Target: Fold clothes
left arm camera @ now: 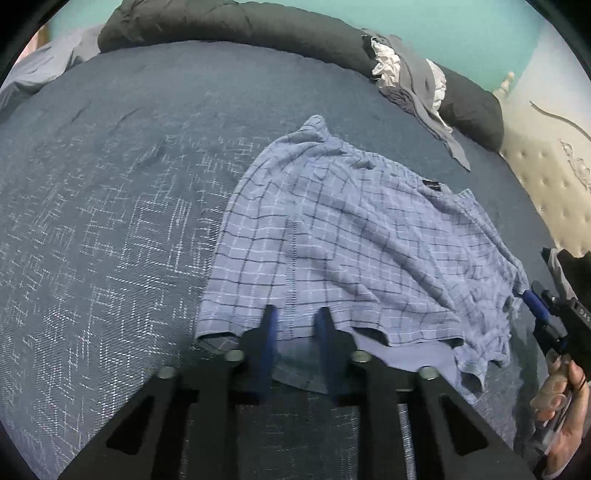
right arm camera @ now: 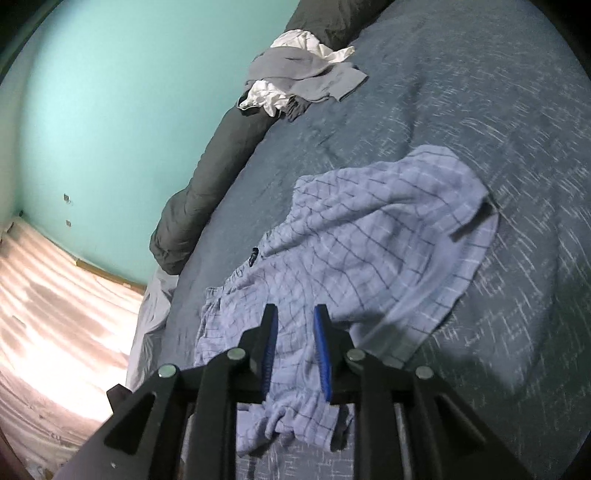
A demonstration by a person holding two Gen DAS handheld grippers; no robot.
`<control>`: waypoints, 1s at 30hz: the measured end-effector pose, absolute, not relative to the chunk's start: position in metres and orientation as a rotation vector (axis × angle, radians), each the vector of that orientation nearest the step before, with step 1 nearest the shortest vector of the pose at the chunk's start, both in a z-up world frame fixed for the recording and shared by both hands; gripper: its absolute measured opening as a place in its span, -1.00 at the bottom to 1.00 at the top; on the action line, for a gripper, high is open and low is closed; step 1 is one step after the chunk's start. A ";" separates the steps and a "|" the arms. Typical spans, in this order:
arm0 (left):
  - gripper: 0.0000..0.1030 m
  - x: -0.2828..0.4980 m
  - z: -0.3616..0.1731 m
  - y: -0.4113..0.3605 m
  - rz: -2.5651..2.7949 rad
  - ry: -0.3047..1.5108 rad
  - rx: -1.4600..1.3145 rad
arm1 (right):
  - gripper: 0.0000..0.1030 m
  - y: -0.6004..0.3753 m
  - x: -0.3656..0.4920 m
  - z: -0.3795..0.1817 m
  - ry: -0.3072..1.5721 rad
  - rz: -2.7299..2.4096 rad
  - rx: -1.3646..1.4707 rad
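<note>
Checked boxer shorts (left arm camera: 351, 236) lie spread, unfolded, near the bed's (left arm camera: 110, 184) right edge — left gripper (left arm camera: 295, 321) and right gripper (right arm camera: 295, 321) both narrowly parted over the cloth, grip unclear — folding still ahead.

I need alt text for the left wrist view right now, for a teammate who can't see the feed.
A light blue checked garment lies spread and wrinkled on a dark blue bedspread, its near hem between the left gripper fingers. The right gripper sits at its right edge, held by a hand. A dark rolled duvet and a grey-and-white clothes pile lie behind.
</note>
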State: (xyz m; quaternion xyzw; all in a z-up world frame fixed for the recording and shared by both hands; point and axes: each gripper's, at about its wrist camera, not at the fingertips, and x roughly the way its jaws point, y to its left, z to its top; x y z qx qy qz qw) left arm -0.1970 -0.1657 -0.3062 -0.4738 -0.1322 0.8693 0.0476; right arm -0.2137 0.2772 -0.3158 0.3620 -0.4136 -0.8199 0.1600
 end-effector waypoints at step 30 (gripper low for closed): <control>-1.00 -0.171 -0.280 -0.234 2.792 -0.626 -1.340 | -0.62 0.277 -0.224 -0.336 -1.230 -2.320 1.081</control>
